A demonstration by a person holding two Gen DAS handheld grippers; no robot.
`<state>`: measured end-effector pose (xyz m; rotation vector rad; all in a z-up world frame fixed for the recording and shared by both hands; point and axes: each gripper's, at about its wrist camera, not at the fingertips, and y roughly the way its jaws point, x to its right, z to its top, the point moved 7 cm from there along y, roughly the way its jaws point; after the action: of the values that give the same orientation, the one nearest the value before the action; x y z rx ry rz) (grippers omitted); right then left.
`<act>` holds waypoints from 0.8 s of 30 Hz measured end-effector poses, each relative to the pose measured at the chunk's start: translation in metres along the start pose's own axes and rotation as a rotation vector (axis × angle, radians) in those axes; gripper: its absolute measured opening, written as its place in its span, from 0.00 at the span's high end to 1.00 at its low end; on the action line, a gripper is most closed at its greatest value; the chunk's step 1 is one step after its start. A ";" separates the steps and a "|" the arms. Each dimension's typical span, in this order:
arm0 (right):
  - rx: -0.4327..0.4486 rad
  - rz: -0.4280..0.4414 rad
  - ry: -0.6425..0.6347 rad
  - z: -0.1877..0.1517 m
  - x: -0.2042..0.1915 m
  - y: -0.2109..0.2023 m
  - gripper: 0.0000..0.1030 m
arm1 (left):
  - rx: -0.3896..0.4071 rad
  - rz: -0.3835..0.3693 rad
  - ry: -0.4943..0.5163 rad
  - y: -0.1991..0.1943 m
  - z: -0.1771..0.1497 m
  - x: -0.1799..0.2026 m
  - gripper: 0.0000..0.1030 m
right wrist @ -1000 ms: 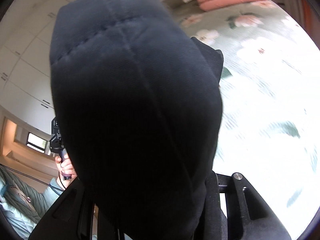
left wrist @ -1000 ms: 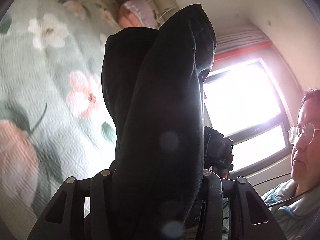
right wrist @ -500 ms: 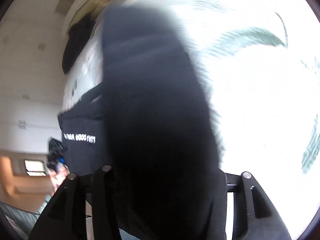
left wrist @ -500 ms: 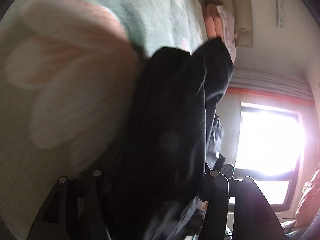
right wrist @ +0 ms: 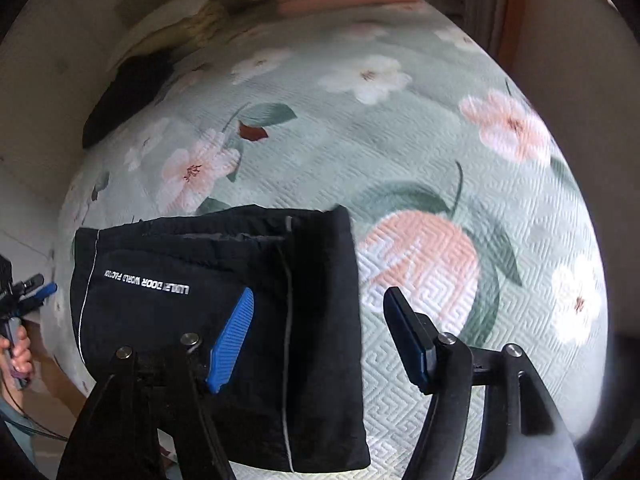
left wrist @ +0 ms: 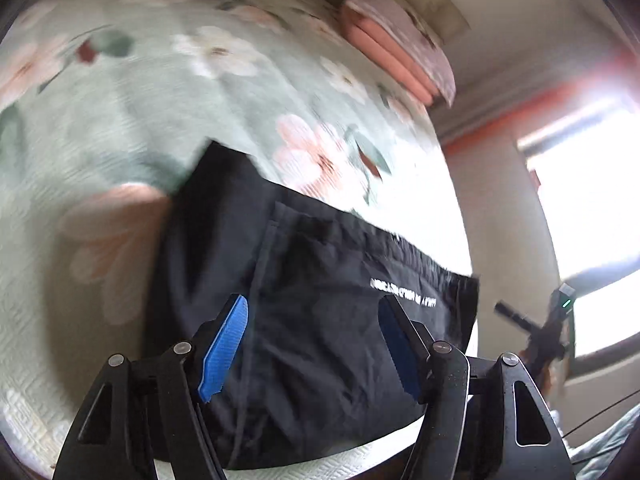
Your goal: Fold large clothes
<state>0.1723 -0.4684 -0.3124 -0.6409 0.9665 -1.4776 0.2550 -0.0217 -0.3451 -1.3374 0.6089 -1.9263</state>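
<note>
A black garment [left wrist: 320, 312] with white lettering lies folded into a flat rectangle on the floral bedspread [left wrist: 160, 112]. In the right wrist view the same black garment [right wrist: 208, 300] sits at the lower left, near the bed's front edge. My left gripper [left wrist: 312, 312] hovers over it with its jaws opening, blue pads [left wrist: 224, 344] apart and nothing pinched between them. My right gripper [right wrist: 318, 300] hangs over the garment's right edge, jaws opening too, its pads clear of the cloth. The left gripper [right wrist: 24, 292] shows at the far left, held by a hand.
Pink folded bedding [left wrist: 396, 48] lies by the headboard. Another dark garment [right wrist: 124, 100] rests at the bed's far left corner. A bright window [left wrist: 592, 208] stands to the right of the bed. The right gripper [left wrist: 552, 328] appears against it.
Both grippers held the black garment up, then swung down onto the bed. Now the cloth lies flat and folded, and both pairs of jaws have let it go.
</note>
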 end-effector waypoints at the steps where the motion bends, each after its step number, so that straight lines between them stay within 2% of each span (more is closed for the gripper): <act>1: -0.021 0.014 -0.040 -0.001 -0.036 0.011 0.26 | -0.029 0.024 0.033 0.016 -0.002 0.013 0.32; 2: -0.045 0.036 -0.074 -0.009 -0.066 0.019 0.26 | -0.055 0.054 0.050 0.029 -0.007 0.016 0.32; 3: -0.071 0.052 -0.101 -0.017 -0.084 0.036 0.26 | -0.085 0.115 0.057 0.045 -0.013 0.013 0.32; 5: -0.132 0.044 -0.145 -0.041 -0.094 0.086 0.27 | -0.105 0.180 0.065 0.064 -0.019 0.000 0.32; 6: -0.171 0.009 -0.167 -0.053 -0.094 0.109 0.27 | -0.096 0.186 0.060 0.071 -0.021 -0.007 0.33; 8: -0.210 -0.032 -0.177 -0.068 -0.085 0.146 0.26 | -0.093 0.120 0.003 0.081 -0.026 -0.024 0.33; 10: -0.209 -0.021 -0.118 -0.068 -0.084 0.153 0.24 | -0.081 0.053 -0.071 0.073 -0.024 -0.030 0.33; 12: -0.224 -0.027 -0.078 -0.065 -0.083 0.152 0.23 | -0.088 0.014 -0.095 0.068 -0.024 -0.030 0.33; 14: -0.236 -0.057 -0.057 -0.063 -0.084 0.142 0.23 | -0.096 0.019 -0.104 0.054 -0.026 -0.030 0.33; 17: -0.197 -0.074 -0.019 -0.057 -0.092 0.099 0.27 | -0.096 0.097 -0.069 0.036 -0.025 -0.027 0.33; 19: -0.150 -0.072 0.000 -0.055 -0.104 0.060 0.27 | -0.077 0.146 -0.010 -0.005 -0.029 -0.010 0.33; 24: -0.072 -0.149 -0.034 -0.061 -0.142 -0.036 0.26 | -0.057 0.251 0.164 -0.079 -0.036 0.035 0.33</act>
<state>0.1238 -0.3185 -0.2922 -0.8027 0.9666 -1.5627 0.1918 0.0015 -0.2807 -1.0850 0.8752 -1.8338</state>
